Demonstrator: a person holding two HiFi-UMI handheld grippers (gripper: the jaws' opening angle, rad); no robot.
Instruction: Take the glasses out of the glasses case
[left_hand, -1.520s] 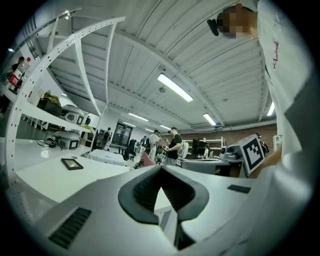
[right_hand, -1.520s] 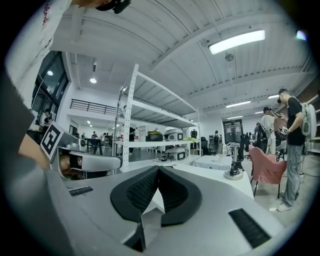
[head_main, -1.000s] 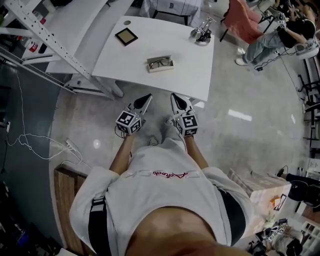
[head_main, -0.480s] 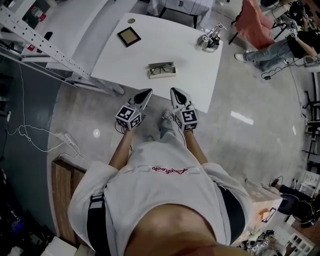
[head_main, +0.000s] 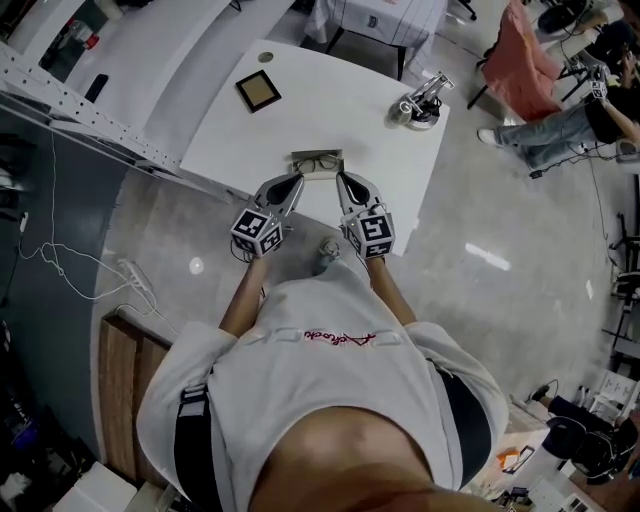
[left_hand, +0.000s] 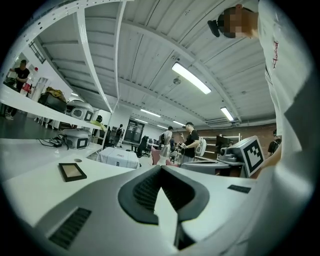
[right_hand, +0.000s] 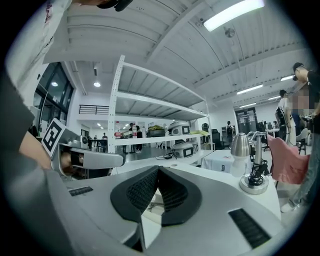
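Observation:
An open, pale glasses case (head_main: 317, 160) lies near the front edge of the white table (head_main: 385, 150), with dark-framed glasses (head_main: 318, 163) inside it. My left gripper (head_main: 292, 183) and right gripper (head_main: 342, 181) are side by side, their tips just short of the case on either side of it. Both point level at the table and hold nothing. In the left gripper view the jaws (left_hand: 160, 169) meet at the tip. The right gripper view shows its jaws (right_hand: 159, 169) shut too, with a glimpse of the case (right_hand: 154, 205) under them.
A dark square frame (head_main: 258, 91) lies at the table's far left. A metal stand with a cable (head_main: 422, 100) sits at the far right corner. White shelving (head_main: 90, 110) runs along the left. People sit and stand beyond the table.
I have stepped toward the table. Both grippers moved forward together, from above the floor to the table's front edge just short of the case. Their jaws stayed shut.

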